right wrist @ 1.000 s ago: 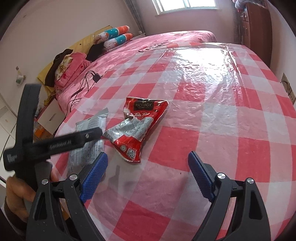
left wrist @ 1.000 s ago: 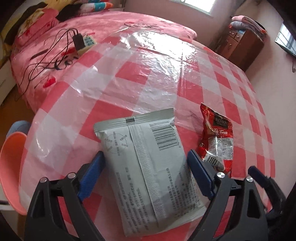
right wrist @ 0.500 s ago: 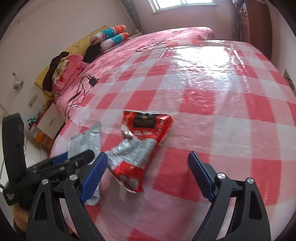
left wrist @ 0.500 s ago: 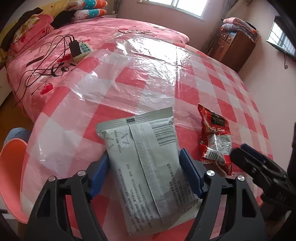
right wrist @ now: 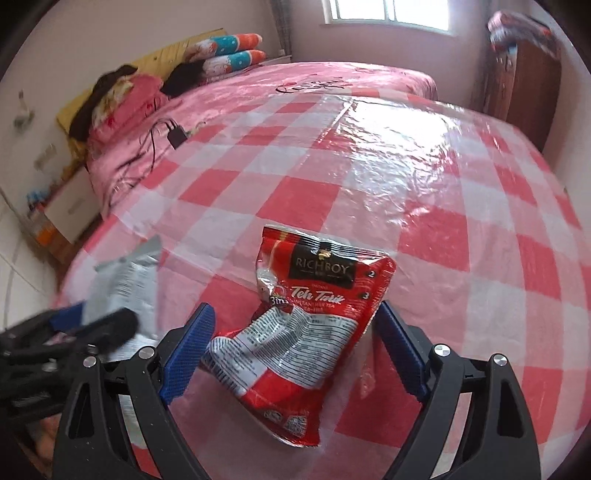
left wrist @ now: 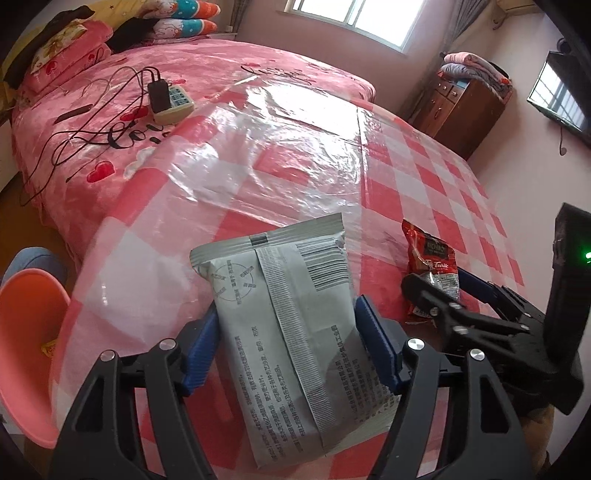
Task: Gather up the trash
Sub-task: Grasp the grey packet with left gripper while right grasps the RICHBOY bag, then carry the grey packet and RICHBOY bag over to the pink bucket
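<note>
Left claw (left wrist: 286, 345) closing around a grey packet (left wrist: 291, 332); right claw (right wrist: 293, 349) spread open astride a red sachet (right wrist: 303, 332) on the checked desk (right wrist: 424, 192).

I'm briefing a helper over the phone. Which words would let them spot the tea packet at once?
Start at the red-and-white checked tablecloth. Near its front edge lie two wrappers; the tea packet is the crumpled glossy red one with a black label band. Its neighbour is a flat grey packet.

Ahead, a bright window (left wrist: 364, 20) in a pink wall; far right, a brown wooden cabinet (left wrist: 463, 110).
</note>
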Available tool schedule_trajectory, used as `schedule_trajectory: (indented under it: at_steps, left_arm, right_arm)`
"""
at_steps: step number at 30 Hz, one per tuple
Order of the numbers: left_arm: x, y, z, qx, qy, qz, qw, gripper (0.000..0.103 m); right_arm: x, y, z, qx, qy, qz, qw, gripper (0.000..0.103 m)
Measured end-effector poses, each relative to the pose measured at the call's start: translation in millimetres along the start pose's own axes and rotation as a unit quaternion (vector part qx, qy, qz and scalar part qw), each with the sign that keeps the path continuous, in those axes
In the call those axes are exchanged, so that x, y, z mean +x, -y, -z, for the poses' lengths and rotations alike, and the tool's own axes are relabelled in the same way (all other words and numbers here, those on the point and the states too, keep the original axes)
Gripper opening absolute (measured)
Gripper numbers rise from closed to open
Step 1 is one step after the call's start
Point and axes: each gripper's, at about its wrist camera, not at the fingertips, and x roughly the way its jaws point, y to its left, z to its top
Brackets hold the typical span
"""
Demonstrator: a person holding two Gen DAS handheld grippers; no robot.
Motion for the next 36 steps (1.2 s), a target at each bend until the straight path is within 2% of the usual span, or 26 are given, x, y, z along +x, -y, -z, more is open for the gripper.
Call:
schedule_trajectory:
  at_steps: [1,4,12,20,27,36]
  left_arm:
    - [-1,-2,0,0.000,0.002,0.001,1.0000,0.071]
    - [-5,-9,1,-0.005,0.004,0.002,1.0000,0.071]
    - [-13,-23,2,-0.005,0.008,0.000,1.0000,0.071]
    - [-24,-30,6,0.003,0.022,-0.011,0.9997,0.070]
    - [-32,-38,9,0.007,0.033,-0.020,0.9992,0.070]
    - [-46,-43,12,0.012,0.049,-0.028,0.9983,0.070]
  right_arm:
    - [1,-3,0,-0.008,0.001,0.009,1.000,0.085]
    - [3,-9,1,-0.024,0.003,0.028,0.999,0.071]
    - [3,-9,2,-0.032,0.004,0.038,0.999,0.058]
    - [-3,-9,6,-0.029,0.010,0.017,0.999,0.054]
    - [-10,-12,11,-0.032,0.016,0.025,0.999,0.048]
    - [-21,-18,17,-0.038,0.023,0.023,0.999,0.045]
